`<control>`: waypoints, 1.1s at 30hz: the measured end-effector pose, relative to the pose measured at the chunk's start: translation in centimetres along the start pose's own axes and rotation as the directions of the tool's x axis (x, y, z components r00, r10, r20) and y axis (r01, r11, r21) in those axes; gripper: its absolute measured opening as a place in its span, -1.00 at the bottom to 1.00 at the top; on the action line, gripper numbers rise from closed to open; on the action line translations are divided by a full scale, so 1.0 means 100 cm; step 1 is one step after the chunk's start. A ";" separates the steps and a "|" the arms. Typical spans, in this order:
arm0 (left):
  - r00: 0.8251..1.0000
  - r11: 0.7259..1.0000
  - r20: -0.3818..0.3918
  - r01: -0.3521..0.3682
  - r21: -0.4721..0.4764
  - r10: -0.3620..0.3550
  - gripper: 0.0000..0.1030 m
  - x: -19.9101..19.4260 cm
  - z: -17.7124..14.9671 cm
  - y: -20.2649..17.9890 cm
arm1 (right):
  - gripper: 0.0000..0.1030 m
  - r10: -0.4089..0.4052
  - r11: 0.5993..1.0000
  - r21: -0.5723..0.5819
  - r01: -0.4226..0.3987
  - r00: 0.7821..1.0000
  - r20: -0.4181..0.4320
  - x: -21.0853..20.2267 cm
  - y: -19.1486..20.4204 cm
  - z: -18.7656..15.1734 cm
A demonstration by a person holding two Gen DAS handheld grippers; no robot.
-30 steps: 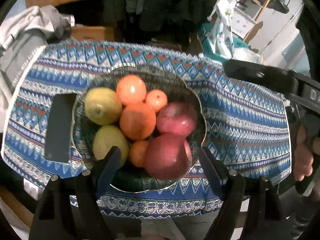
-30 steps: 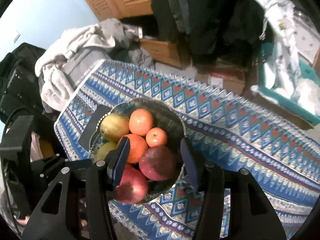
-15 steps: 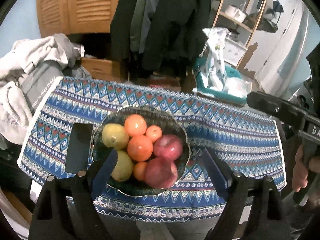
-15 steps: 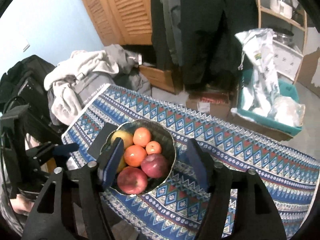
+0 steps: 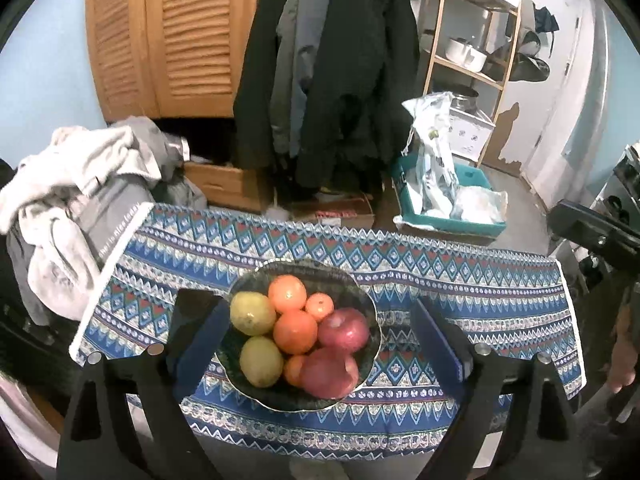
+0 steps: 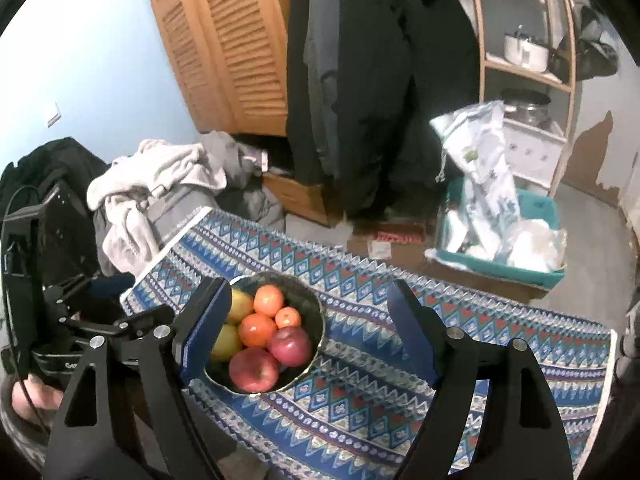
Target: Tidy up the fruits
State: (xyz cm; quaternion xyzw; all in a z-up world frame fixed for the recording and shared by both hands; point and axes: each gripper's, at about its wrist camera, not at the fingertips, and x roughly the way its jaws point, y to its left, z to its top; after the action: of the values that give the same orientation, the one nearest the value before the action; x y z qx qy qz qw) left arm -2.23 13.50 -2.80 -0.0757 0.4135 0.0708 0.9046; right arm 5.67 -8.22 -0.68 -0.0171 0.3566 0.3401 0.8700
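A dark glass bowl (image 5: pixel 360 292) stands on a blue patterned tablecloth (image 5: pixel 460 300) and holds two red apples (image 5: pixel 330 372), two yellow-green fruits (image 5: pixel 252 313) and several oranges (image 5: pixel 295 331). My left gripper (image 5: pixel 318 344) is open and empty, raised well above and in front of the bowl. My right gripper (image 6: pixel 308 332) is open and empty, raised above the table to the right of the bowl (image 6: pixel 310 300); the apples (image 6: pixel 254 369) show between its fingers. The left gripper also shows at the left of the right wrist view (image 6: pixel 60 320).
A flat black object (image 5: pixel 188 312) lies on the cloth left of the bowl. A pile of grey clothes (image 5: pixel 72 200) sits past the table's left end. Behind the table are hanging coats (image 5: pixel 332 60), a cardboard box, a teal bin (image 5: pixel 452 200) with bags, and a wooden shelf.
Both grippers have pulled up and back from the bowl, so the bowl looks smaller and more of the room shows. Both stay open and empty. The fruit has not moved.
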 end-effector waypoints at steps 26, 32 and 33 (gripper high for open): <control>0.980 0.989 0.151 -0.138 0.055 0.128 0.98 -0.036 0.016 -0.026 | 0.55 -0.070 0.998 0.002 0.070 0.995 0.070 -0.042 -0.036 -0.006; 0.980 0.988 0.152 -0.140 0.058 0.130 0.98 -0.036 0.016 -0.028 | 0.55 -0.076 0.997 -0.003 0.077 0.995 0.065 -0.041 -0.037 -0.008; 0.980 0.989 0.150 -0.137 0.059 0.127 0.98 -0.036 0.016 -0.028 | 0.55 -0.076 0.997 -0.003 0.077 0.995 0.064 -0.041 -0.037 -0.008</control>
State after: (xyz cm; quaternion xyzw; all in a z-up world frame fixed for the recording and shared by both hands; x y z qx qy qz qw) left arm -2.87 10.82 1.20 -0.0115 0.3524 0.1220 0.9278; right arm 5.30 -13.65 0.51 -0.0220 0.3268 0.3078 0.8933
